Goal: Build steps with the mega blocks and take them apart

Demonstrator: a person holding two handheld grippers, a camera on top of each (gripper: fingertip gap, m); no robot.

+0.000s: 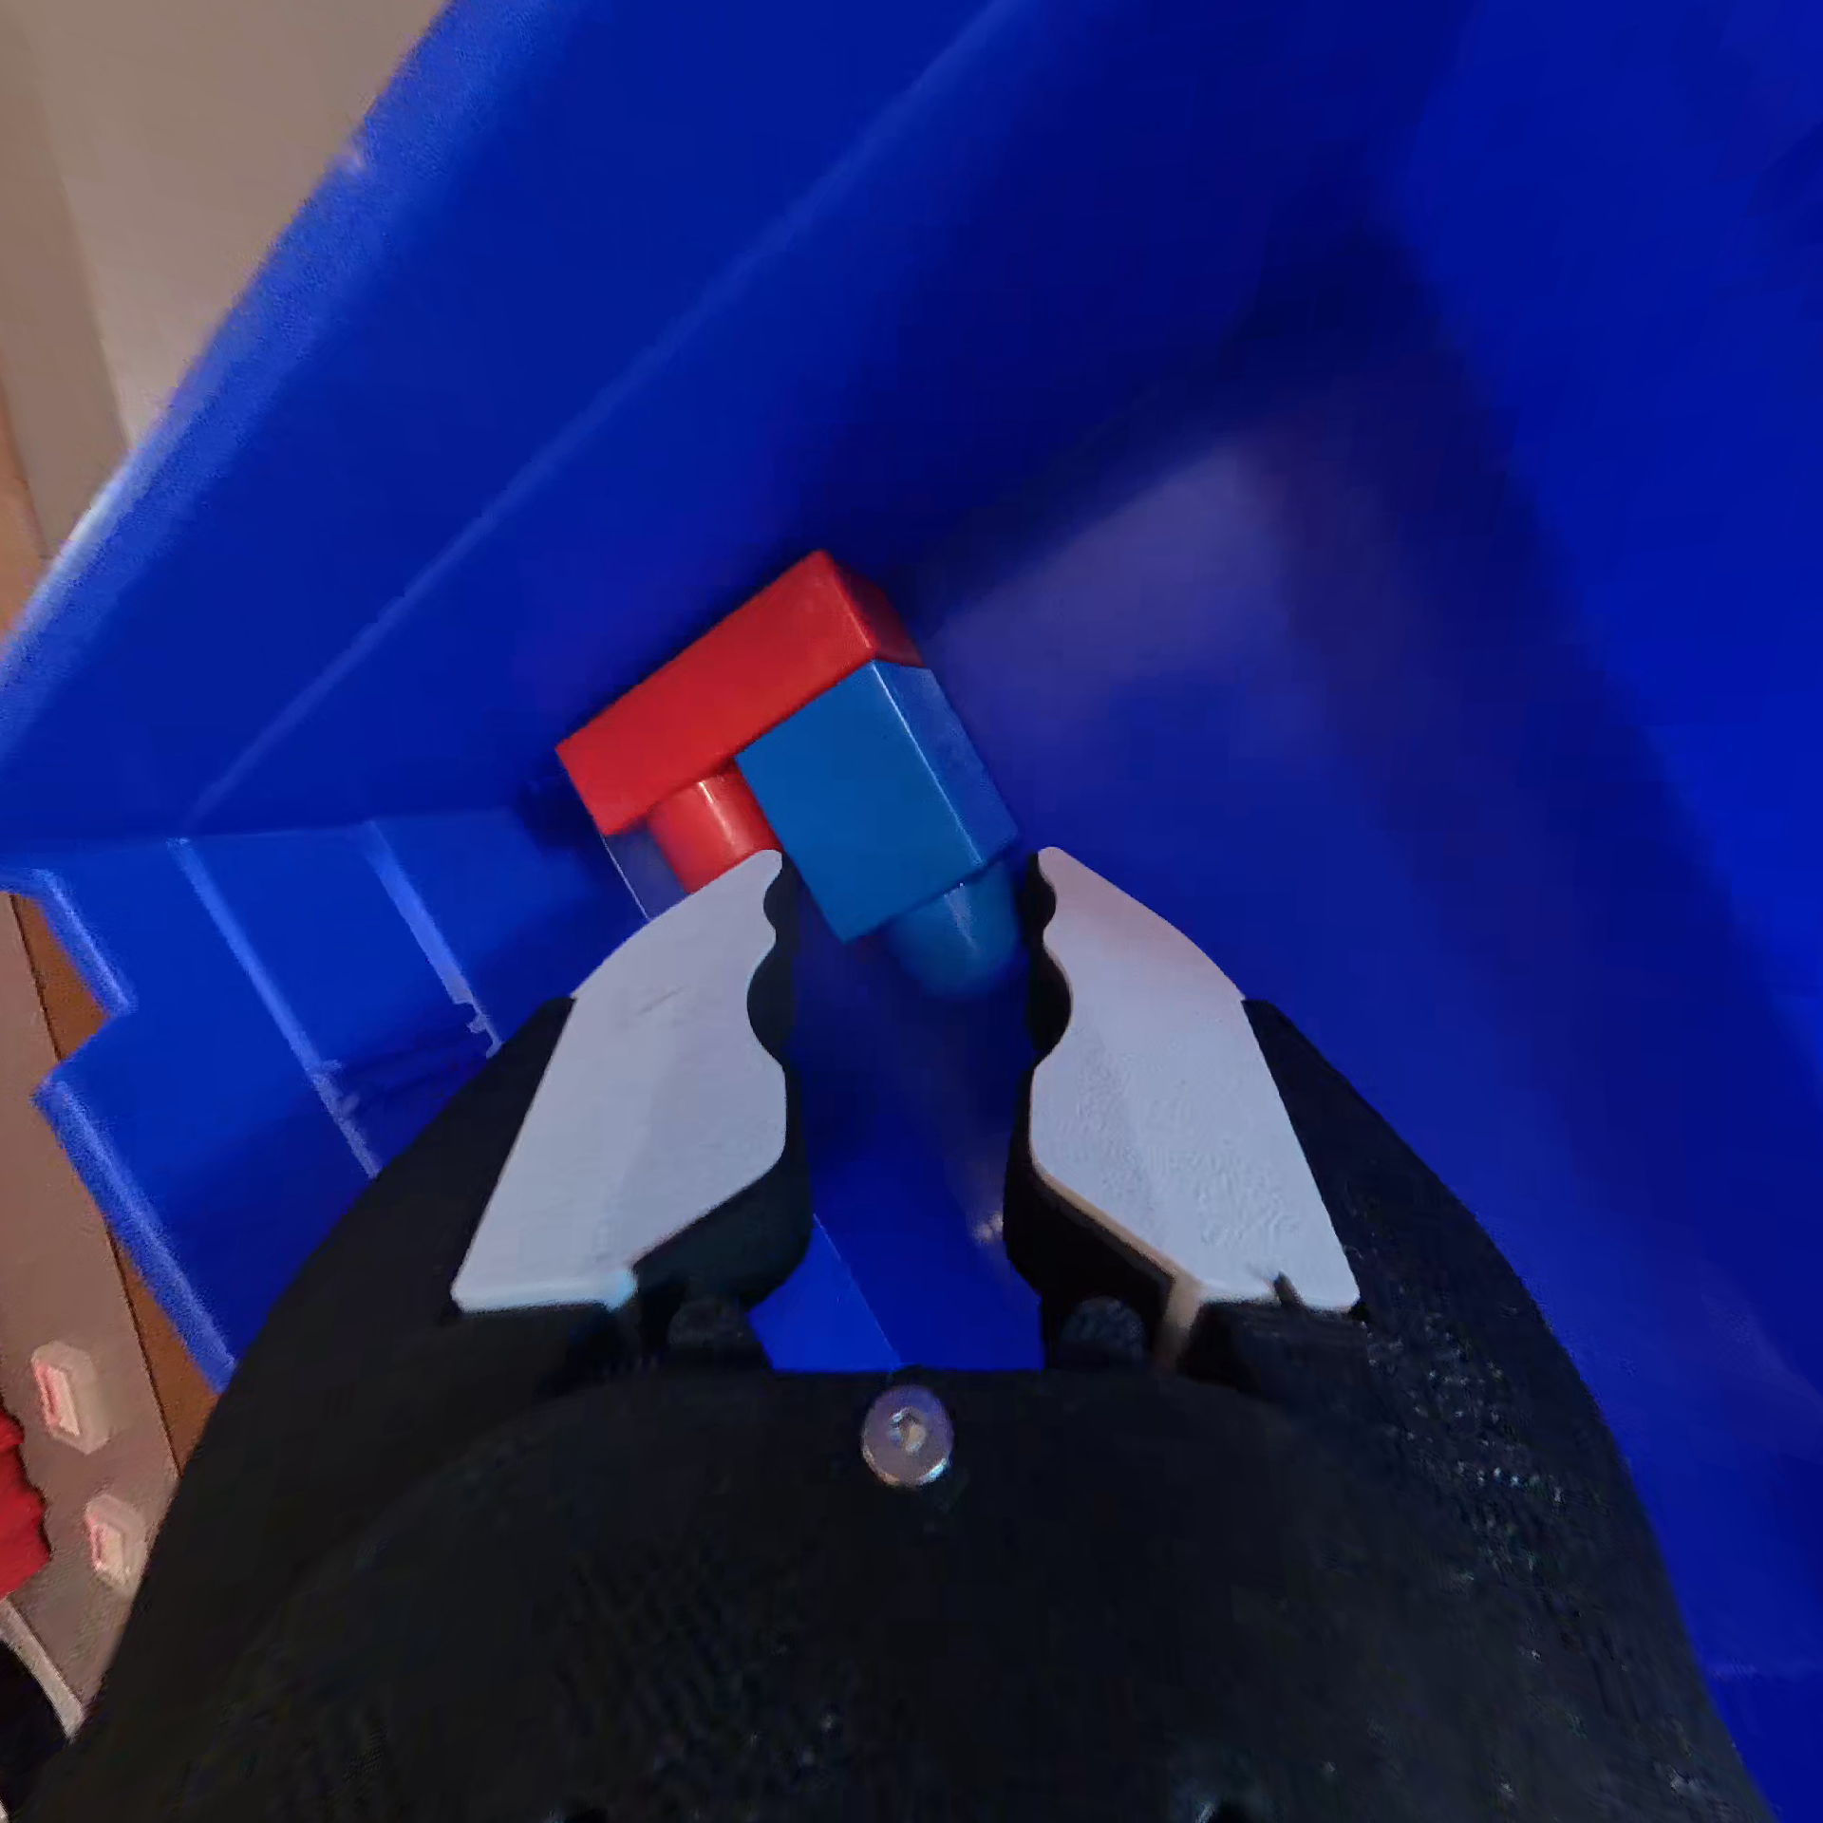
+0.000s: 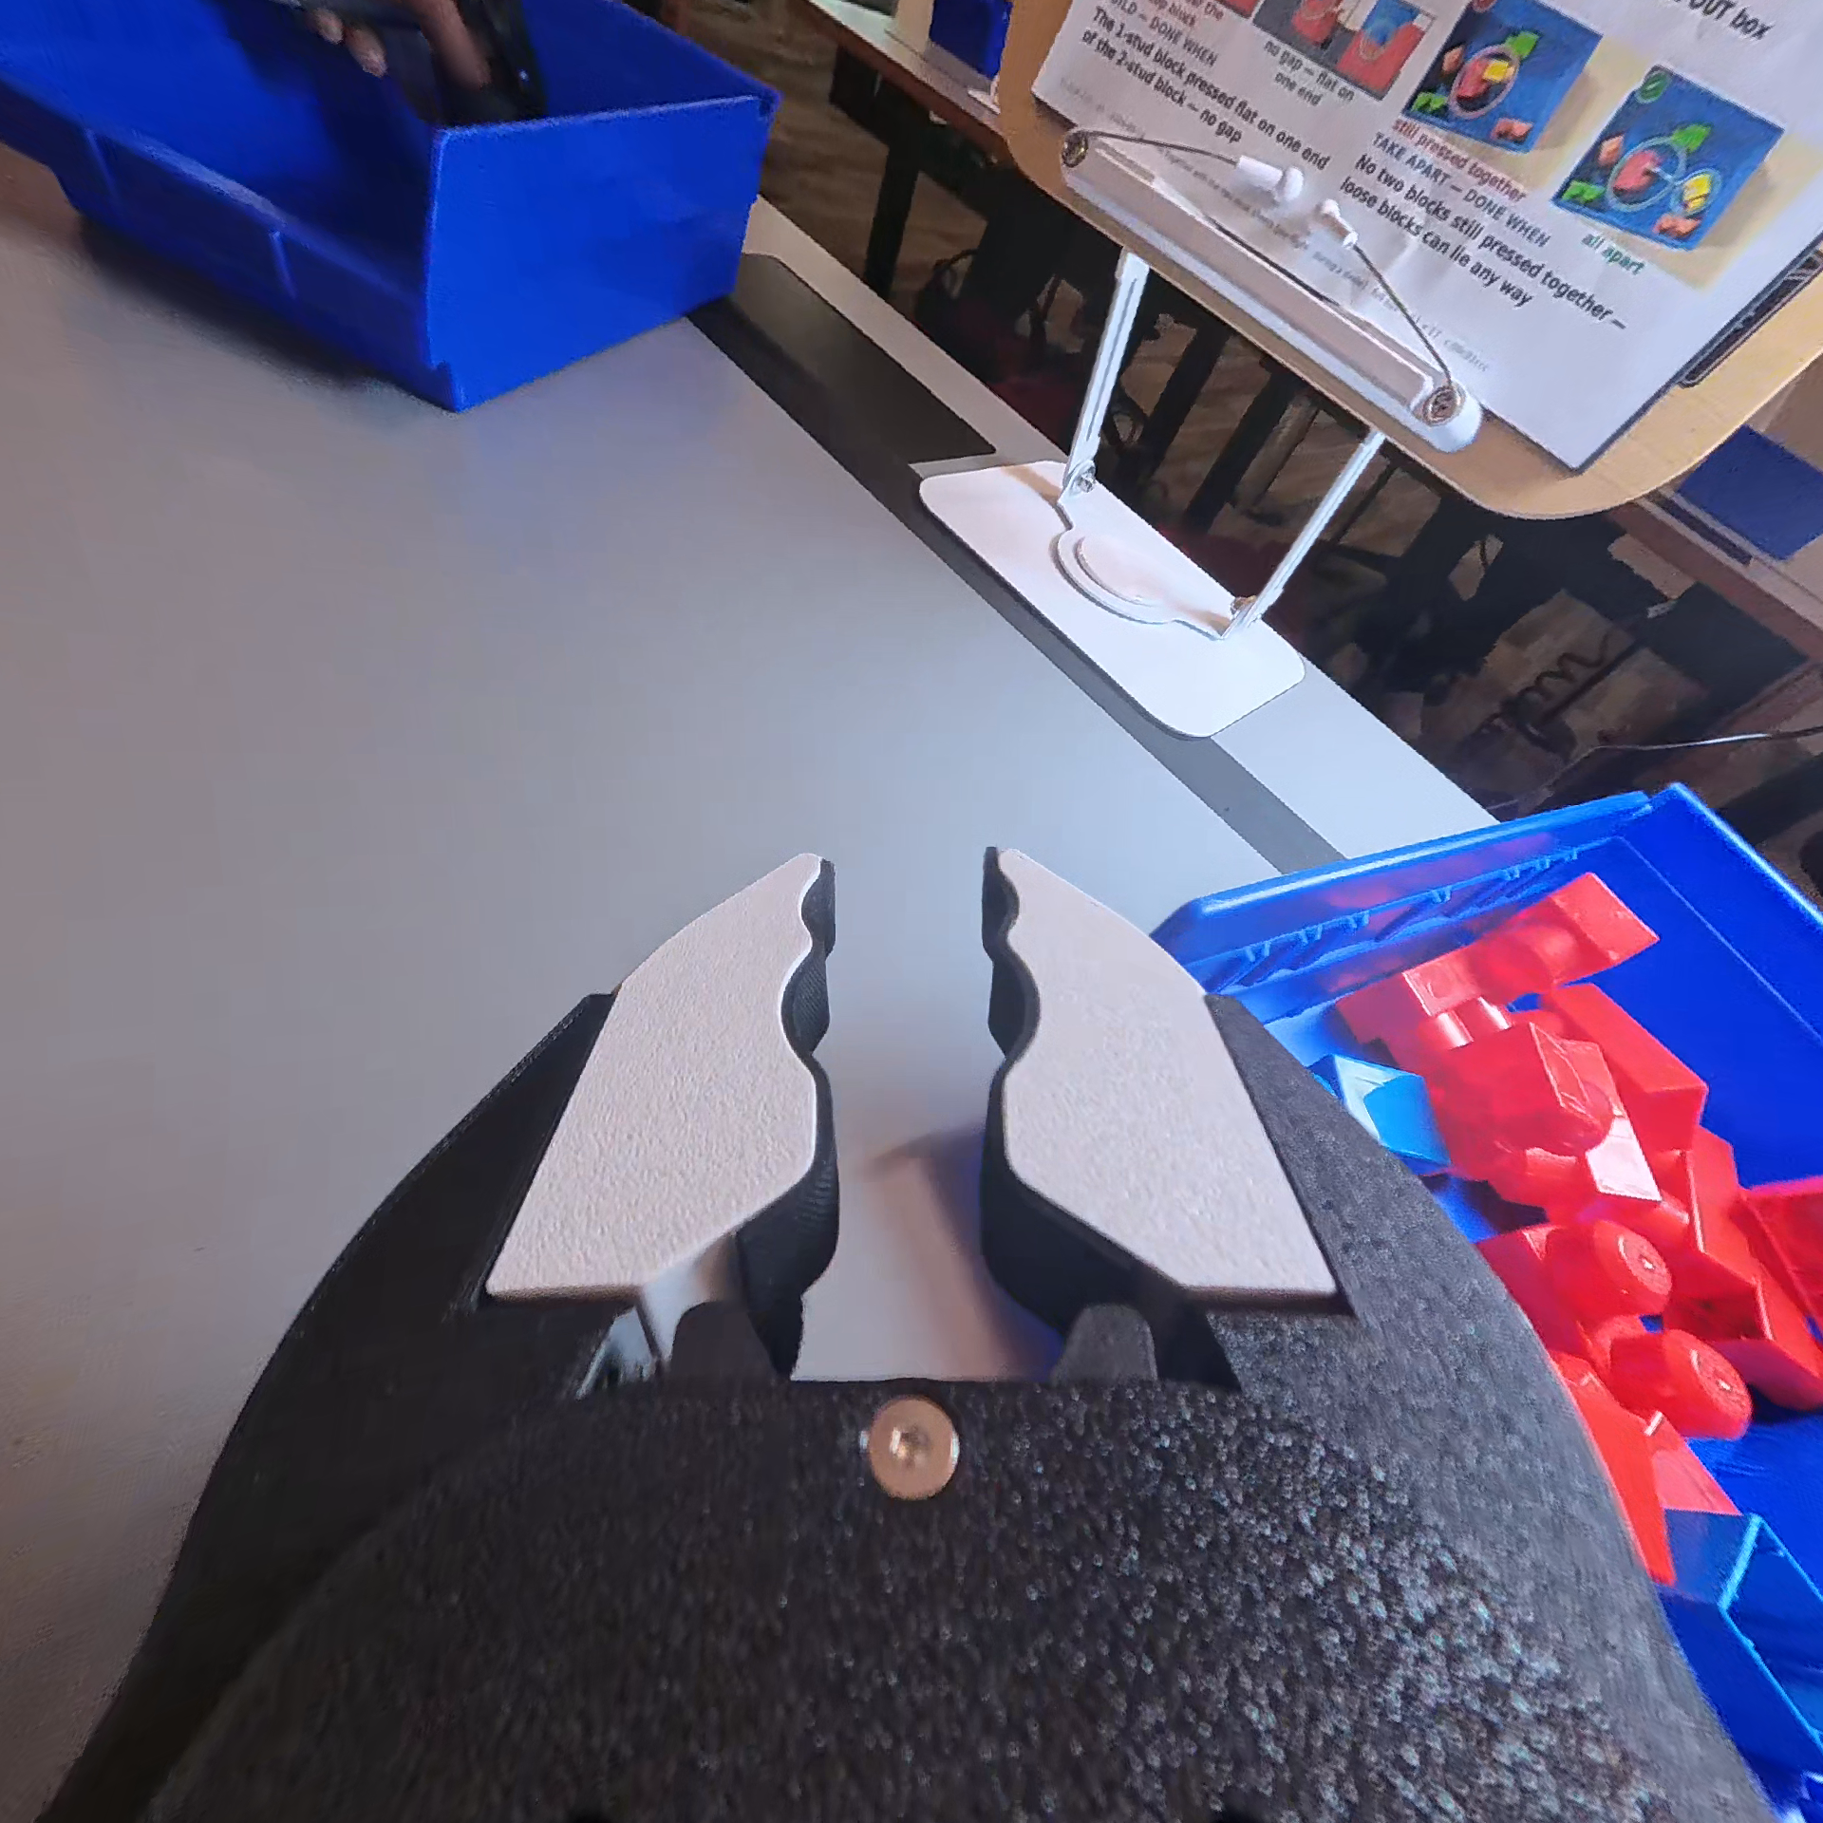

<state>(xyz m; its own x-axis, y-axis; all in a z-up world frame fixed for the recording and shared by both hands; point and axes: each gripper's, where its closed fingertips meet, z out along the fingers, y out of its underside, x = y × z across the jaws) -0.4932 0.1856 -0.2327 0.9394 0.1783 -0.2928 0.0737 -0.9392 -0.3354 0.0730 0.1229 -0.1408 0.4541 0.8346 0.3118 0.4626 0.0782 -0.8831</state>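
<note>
Left gripper (image 1: pixel 908 868) is down inside a blue bin (image 1: pixel 1282 493), jaws spread wide and holding nothing, tips right at the blue block (image 1: pixel 868 789) that's pressed onto one end of the red block (image 1: pixel 730 691). That finished step lies on its side just past the tips, tucked into the bin's corner. Looks like either drop-off or pickup for take-apart, can't tell. Right gripper (image 2: pixel 908 868) hovers over the grey table (image 2: pixel 395 691), part open and empty, loose blocks bin (image 2: pixel 1381 888) just beside it.
</note>
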